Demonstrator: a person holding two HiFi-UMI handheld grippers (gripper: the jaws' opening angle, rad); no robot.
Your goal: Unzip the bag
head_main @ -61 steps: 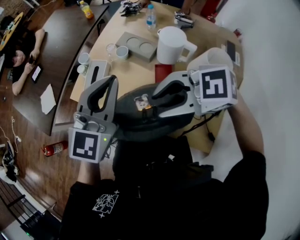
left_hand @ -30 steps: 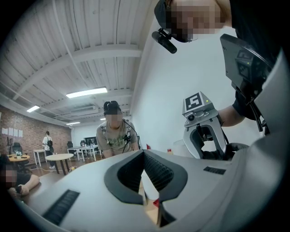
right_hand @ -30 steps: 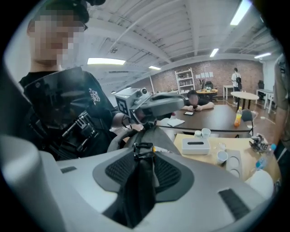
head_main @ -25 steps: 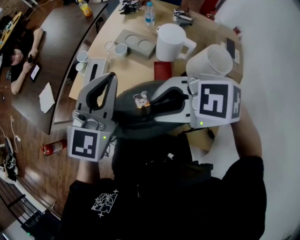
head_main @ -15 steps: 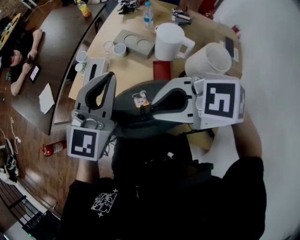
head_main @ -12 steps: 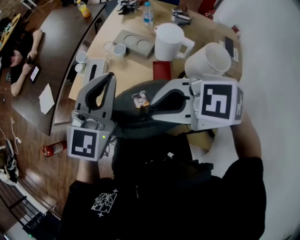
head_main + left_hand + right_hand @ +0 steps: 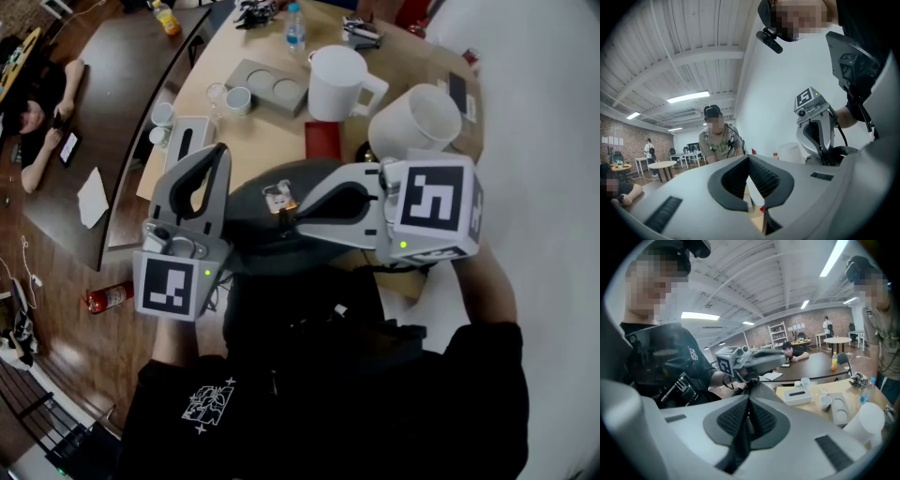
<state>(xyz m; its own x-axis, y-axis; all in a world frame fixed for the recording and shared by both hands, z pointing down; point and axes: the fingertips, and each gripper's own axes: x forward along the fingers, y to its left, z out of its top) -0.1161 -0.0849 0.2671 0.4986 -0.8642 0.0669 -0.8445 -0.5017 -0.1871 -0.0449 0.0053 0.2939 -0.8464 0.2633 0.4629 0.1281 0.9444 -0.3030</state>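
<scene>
Right fingers [image 7: 764,420] have just been closing and are now pinched on a dark strip [image 7: 739,441] that runs down between the pads; can't tell if it's the zip pull. Right gripper [image 7: 289,217] reaches in from the right, tips on top of the bag [image 7: 258,234], just below a small pale tag [image 7: 278,197] on it, marker cube out to the right. Left fingers [image 7: 764,180] are pressed together, nothing showing between the pads. Left gripper [image 7: 221,152] is held level along the bag's left side; contact with the bag can't be told. Bag is dark grey, rounded, at the near edge of the counter [image 7: 272,131], between the two grippers and just in front of the person's dark shirt. Further back on the counter: red item [image 7: 323,141] just beyond the bag, white jug [image 7: 342,84], white tub [image 7: 422,117] to its right, tissue box [image 7: 187,141] on the left, grey tray [image 7: 272,86] with two round recesses, small cups [image 7: 241,97] beside it.
</scene>
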